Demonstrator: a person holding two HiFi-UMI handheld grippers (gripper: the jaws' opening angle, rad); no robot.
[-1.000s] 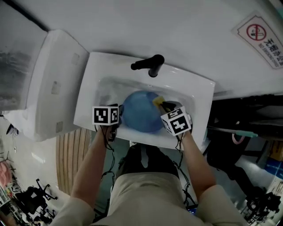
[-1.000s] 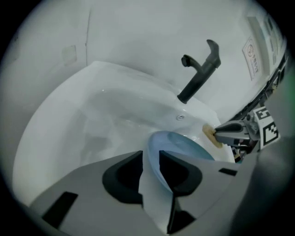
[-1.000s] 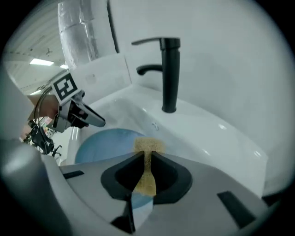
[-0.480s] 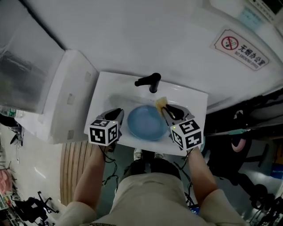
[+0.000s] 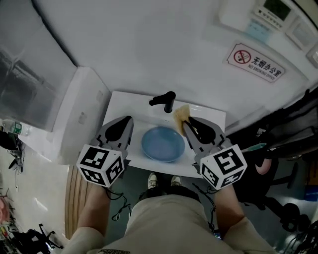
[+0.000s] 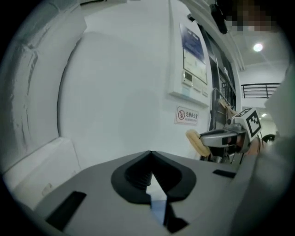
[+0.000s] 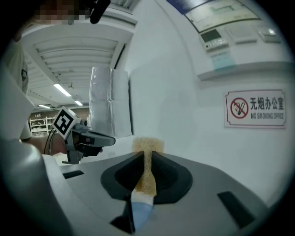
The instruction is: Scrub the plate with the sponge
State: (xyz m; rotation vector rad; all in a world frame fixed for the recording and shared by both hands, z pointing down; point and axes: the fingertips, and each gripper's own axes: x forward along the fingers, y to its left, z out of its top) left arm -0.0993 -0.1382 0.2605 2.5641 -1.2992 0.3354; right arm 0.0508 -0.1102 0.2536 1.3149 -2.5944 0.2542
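Observation:
A blue plate [image 5: 162, 144] lies flat in the white sink [image 5: 208, 119], below the black faucet [image 5: 164, 100]. Both grippers hang raised above the sink, clear of the plate. My left gripper [image 5: 127, 120] is over the sink's left side, its jaws shut with nothing between them [image 6: 150, 154]. My right gripper [image 5: 187, 122] is over the right side, shut on the yellow sponge [image 5: 181, 114], which sticks up past its fingertips [image 7: 147, 146]. In the left gripper view the right gripper [image 6: 216, 137] and the sponge [image 6: 196, 142] show at right. The plate's blue shows through the gap under each gripper's jaws.
A white box-like unit [image 5: 74, 121] stands against the sink's left side. A no-smoking sign [image 5: 254, 62] and a control panel [image 5: 271, 15] hang on the white wall behind. Dark equipment [image 5: 278, 163] crowds the floor at right.
Both grippers have risen from the plate's sides to well above the sink. The left jaws have closed with nothing in them. The sponge stays in the right gripper; the plate rests alone in the basin.

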